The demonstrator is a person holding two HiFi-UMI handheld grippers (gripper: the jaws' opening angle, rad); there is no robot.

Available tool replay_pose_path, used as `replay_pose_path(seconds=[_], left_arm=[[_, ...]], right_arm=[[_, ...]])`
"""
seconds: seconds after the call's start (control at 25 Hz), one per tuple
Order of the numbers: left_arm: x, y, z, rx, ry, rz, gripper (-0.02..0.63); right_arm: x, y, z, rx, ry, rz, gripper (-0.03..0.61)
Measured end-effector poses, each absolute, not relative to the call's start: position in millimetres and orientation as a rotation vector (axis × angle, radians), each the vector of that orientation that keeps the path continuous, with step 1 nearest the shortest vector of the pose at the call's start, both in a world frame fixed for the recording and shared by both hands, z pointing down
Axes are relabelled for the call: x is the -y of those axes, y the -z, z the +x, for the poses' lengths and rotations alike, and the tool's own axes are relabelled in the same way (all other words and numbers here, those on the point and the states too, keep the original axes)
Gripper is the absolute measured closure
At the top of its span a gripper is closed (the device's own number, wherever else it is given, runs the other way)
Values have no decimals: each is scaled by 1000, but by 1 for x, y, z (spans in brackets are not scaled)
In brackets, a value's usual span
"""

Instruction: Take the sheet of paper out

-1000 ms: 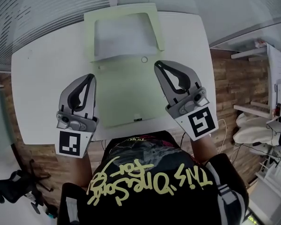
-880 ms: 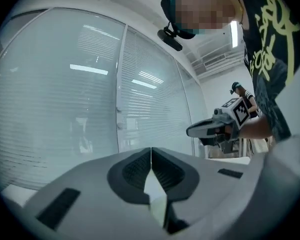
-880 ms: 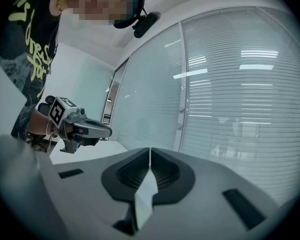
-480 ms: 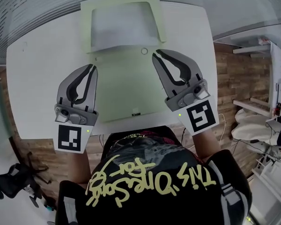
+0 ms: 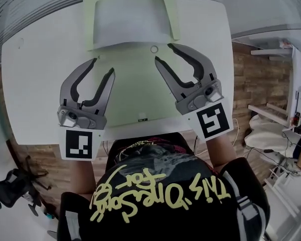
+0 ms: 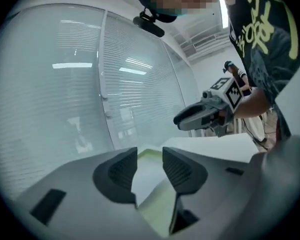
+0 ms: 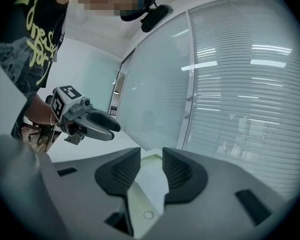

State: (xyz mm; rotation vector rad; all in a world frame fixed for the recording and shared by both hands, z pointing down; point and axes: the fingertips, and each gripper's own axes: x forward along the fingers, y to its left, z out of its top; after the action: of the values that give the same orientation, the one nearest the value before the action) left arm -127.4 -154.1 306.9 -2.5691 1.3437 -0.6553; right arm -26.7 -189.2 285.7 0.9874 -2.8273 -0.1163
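A pale green folder (image 5: 133, 97) lies on the white table (image 5: 45, 74) with its flap turned back at the far end. A white sheet of paper (image 5: 130, 26) shows in the opened part, and a round snap (image 5: 154, 49) sits just below it. My left gripper (image 5: 103, 68) hovers over the folder's left edge and my right gripper (image 5: 164, 54) over its right side near the snap. Both have just been opening and stand open with nothing between the fingers. The left gripper view shows the folder (image 6: 157, 204) beyond its jaws; the right gripper view shows the paper (image 7: 152, 176).
The table's near edge (image 5: 120, 132) is against the person's body. A wall of glass with blinds (image 7: 240, 84) runs behind the table. A wooden floor (image 5: 251, 84) with shelves (image 5: 291, 59) lies to the right, and a black chair base (image 5: 5, 195) stands at lower left.
Both grippers went from shut to open. They have moved slightly toward the folder's far end, and the left one has rolled a little.
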Motion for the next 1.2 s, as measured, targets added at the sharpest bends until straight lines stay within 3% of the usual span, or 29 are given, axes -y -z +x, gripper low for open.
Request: replay_pose_path(seconds=[0.32,1.2], left_arm=[[167,-314,-125,-1330,787,-2406,465],[176,-379,-133,-1410,1008,-2294,449]], right_arm=[[189,-330,-20,2490,356,810,452],[198,-377,-41,2426,547,792,449]])
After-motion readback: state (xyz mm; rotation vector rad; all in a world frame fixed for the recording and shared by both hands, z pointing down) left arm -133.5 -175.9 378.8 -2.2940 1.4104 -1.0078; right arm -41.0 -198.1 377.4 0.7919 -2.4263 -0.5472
